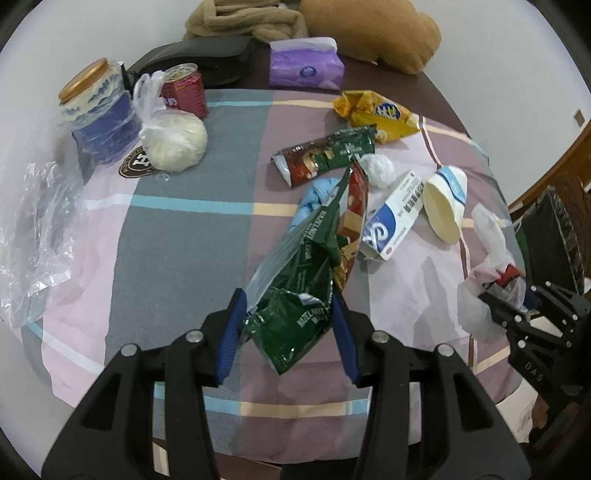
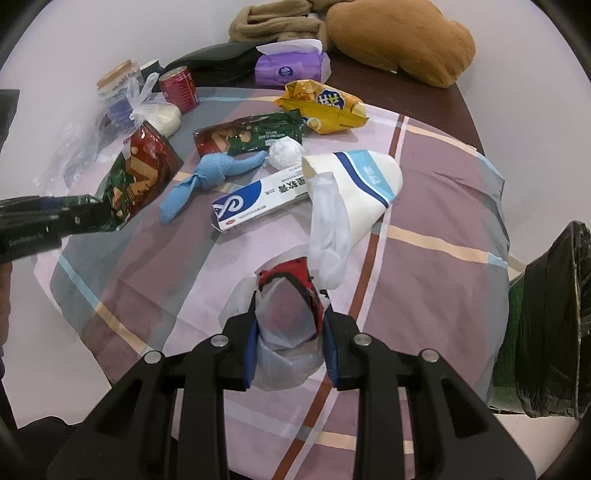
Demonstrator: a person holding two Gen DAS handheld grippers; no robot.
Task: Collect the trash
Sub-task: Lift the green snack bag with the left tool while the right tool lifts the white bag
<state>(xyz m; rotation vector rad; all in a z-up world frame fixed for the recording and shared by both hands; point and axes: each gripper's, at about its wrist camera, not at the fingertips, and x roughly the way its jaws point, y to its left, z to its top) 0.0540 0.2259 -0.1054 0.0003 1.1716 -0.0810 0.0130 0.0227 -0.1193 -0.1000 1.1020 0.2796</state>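
Green wafer wrapper (image 1: 295, 291) pinched between left tool (image 1: 291, 332) pads, hanging clear of surface (image 1: 177, 266). Light, crinkly, slippery foil; held best by crumpled end. White plastic bag (image 2: 284, 325) clamped in right tool (image 2: 290, 350); soft, limp. Bin (image 2: 546, 332) seen right of right tool.

a plain white wall (image 1: 92, 33) behind a dark round table (image 2: 436, 99) under a checked cloth (image 1: 177, 236).
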